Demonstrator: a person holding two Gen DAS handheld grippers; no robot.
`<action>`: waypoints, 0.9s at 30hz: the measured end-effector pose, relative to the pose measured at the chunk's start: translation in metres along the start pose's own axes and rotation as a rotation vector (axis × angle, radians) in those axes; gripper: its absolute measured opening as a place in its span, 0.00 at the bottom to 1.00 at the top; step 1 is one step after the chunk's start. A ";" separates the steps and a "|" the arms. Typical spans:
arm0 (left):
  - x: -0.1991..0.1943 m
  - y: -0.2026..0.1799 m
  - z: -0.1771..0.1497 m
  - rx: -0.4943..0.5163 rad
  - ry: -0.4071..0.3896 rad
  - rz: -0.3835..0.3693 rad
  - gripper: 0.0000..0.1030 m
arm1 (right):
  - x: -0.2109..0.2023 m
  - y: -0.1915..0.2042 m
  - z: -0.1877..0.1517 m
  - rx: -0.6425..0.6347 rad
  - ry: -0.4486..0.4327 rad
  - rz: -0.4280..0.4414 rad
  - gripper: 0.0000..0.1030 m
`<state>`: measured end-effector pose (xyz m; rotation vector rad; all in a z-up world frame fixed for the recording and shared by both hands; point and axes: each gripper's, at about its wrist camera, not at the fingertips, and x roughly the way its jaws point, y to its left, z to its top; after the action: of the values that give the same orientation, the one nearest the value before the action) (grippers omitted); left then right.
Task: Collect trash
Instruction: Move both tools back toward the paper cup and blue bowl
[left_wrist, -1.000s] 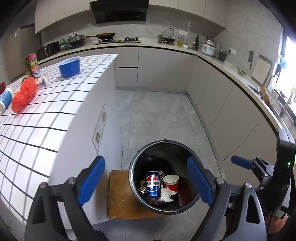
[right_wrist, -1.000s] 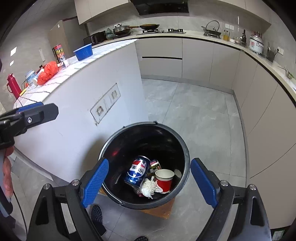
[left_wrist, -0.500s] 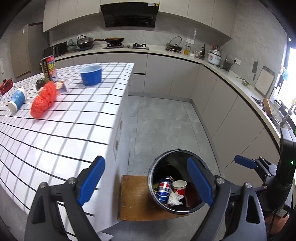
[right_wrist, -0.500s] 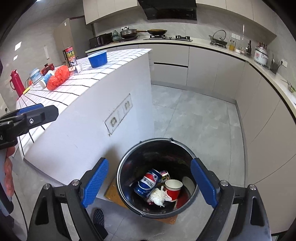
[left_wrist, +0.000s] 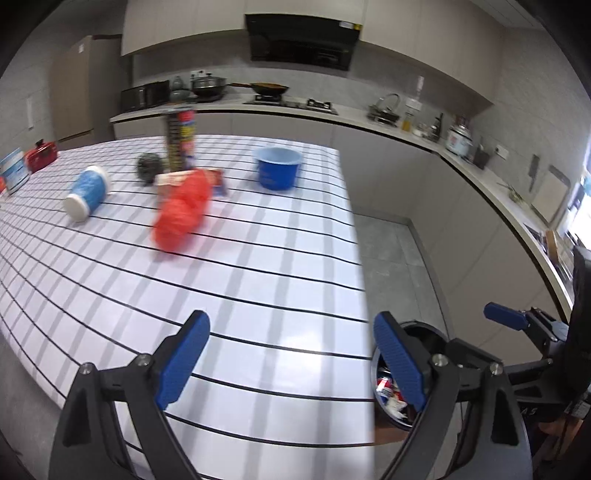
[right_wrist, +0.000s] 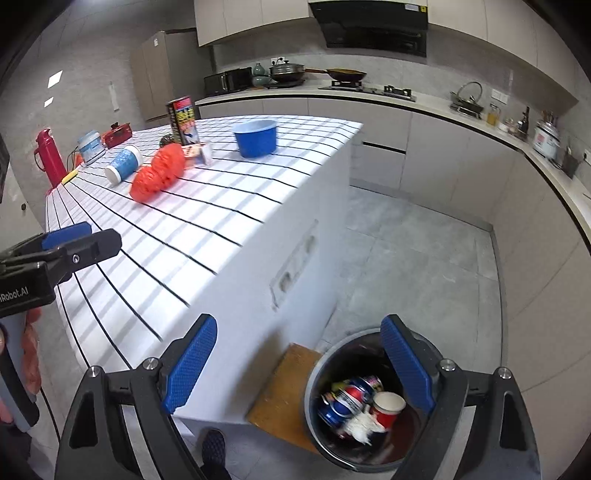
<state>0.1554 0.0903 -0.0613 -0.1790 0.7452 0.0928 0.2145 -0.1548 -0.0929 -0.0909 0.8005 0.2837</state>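
Note:
My left gripper (left_wrist: 291, 360) hangs open and empty over the near edge of the white gridded counter (left_wrist: 258, 266). A red mesh bag (left_wrist: 183, 212), a blue paper cup (left_wrist: 86, 192) on its side, a tall printed can (left_wrist: 180, 138), a dark scrubber ball (left_wrist: 149, 168) and a blue bowl (left_wrist: 277, 171) lie further back on it. My right gripper (right_wrist: 297, 363) is open and empty beside the counter's corner, above the black bin (right_wrist: 354, 398) on the floor. A blue soda can (right_wrist: 345, 400), a red cup (right_wrist: 386, 406) and crumpled white paper (right_wrist: 360, 428) lie inside the bin.
The bin stands on a wooden board (right_wrist: 284, 387) against the counter's side. A red thermos (right_wrist: 50, 155), a small red box (right_wrist: 116, 133) and a white-blue container (right_wrist: 90, 146) sit at the counter's far left. Grey floor (right_wrist: 406, 258) stretches toward the cabinets. A shoe (right_wrist: 214, 446) shows below.
Both grippers rose and swung left, away from above the bin toward the counter top. The bin slid to the lower right of both views, and the counter items came closer to centre.

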 end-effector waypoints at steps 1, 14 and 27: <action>0.001 0.011 0.002 -0.008 -0.001 0.005 0.89 | 0.002 0.006 0.005 -0.004 -0.004 -0.001 0.89; 0.013 0.153 0.035 -0.067 -0.007 0.092 0.89 | 0.054 0.112 0.081 -0.002 -0.039 -0.013 0.89; 0.052 0.250 0.072 -0.096 -0.002 0.155 0.89 | 0.098 0.151 0.144 0.030 -0.067 -0.084 0.89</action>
<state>0.2044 0.3509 -0.0766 -0.2129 0.7524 0.2763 0.3365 0.0377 -0.0595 -0.0866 0.7324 0.1946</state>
